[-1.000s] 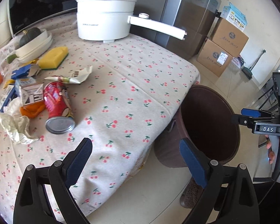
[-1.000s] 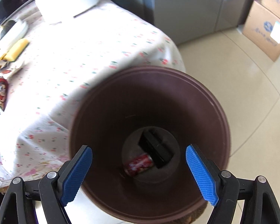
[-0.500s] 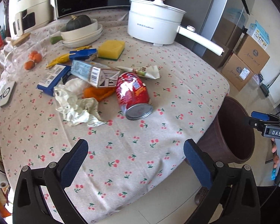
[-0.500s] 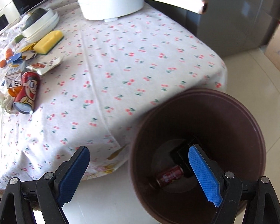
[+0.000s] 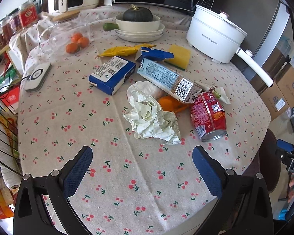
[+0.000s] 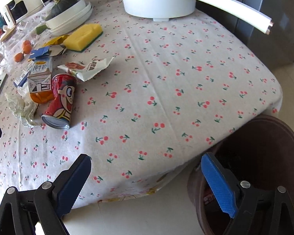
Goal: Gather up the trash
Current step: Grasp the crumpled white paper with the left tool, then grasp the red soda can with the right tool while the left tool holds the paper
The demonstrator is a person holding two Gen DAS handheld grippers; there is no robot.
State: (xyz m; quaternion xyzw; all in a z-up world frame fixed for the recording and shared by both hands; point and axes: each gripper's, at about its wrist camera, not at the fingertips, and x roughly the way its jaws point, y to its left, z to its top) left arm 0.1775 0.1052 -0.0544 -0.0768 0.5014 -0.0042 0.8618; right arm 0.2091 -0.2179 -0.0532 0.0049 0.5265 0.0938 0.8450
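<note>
Trash lies on the cherry-print tablecloth (image 5: 72, 117): a red can (image 5: 208, 115) on its side, crumpled white paper (image 5: 151, 117), a milk carton (image 5: 166, 78), a blue box (image 5: 112, 74), an orange wrapper (image 5: 170, 103) and a torn packet (image 6: 88, 66). My left gripper (image 5: 143, 168) is open and empty, just short of the crumpled paper. My right gripper (image 6: 147, 182) is open and empty over the table's edge, with the brown trash bin (image 6: 264, 166) at its right finger. The can (image 6: 60, 101) lies far to its left.
A white electric pot (image 5: 215, 35) with a long handle, a yellow sponge (image 5: 178, 55), stacked bowls with a squash (image 5: 138, 25), oranges (image 5: 77, 43), a white device (image 5: 37, 76) and a microwave stand at the back. Cardboard boxes (image 5: 284, 90) sit on the floor.
Both grippers swung left from the bin to the table. The left one now faces the trash pile. The right one has left the bin opening.
</note>
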